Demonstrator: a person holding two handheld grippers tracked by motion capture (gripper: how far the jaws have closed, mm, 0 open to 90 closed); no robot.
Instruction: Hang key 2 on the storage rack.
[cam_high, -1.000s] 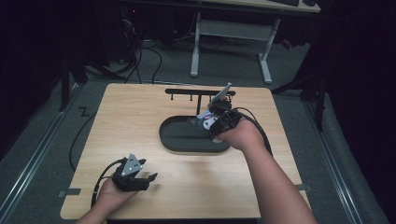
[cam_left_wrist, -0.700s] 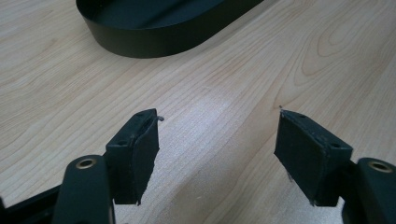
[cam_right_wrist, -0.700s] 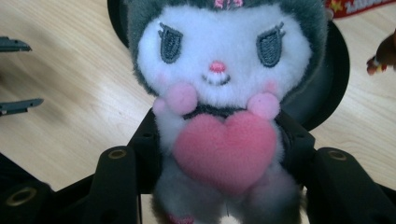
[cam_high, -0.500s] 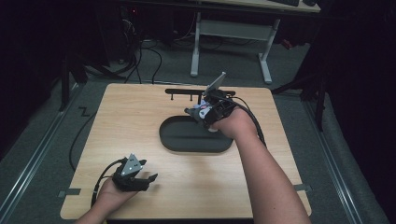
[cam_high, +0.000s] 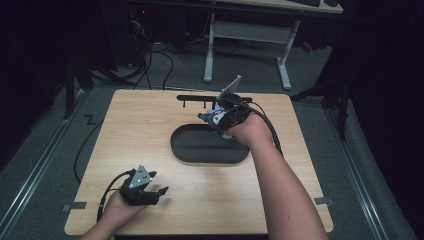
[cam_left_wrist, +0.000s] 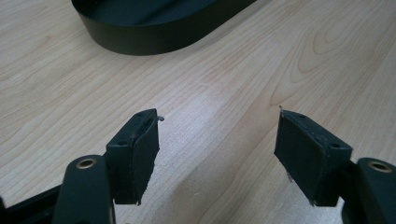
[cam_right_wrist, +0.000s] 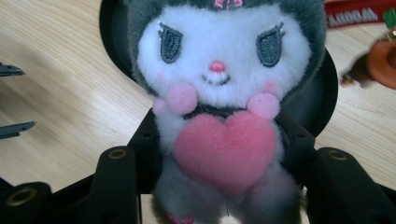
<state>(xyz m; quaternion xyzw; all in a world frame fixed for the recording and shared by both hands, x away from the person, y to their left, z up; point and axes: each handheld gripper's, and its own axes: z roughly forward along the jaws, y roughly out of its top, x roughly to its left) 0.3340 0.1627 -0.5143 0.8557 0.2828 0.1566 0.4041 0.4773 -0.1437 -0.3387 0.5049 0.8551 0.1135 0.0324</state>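
Right gripper (cam_high: 212, 118) clamped on plush toy (cam_right_wrist: 219, 116), toy upright between pads, facing camera. Black oval tray (cam_high: 186, 152) directly below and just behind claw, long axis crosswise. Left gripper (cam_high: 152, 192) jaws apart, nothing between, well apart from tray.

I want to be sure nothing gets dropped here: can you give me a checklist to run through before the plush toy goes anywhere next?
1. Right gripper shut on the plush toy, jaws on both sides of its body: ok.
2. Toy upright, facing the camera: ok.
3. Black oval tray bare inside, room to set the toy down: ok.
4. Toy above the tray's far rim: ok.
5. Left gripper open, holding nothing, near the table's front edge, away from the tray: ok.
6. Grip firmness on the soft body: cannot tell.
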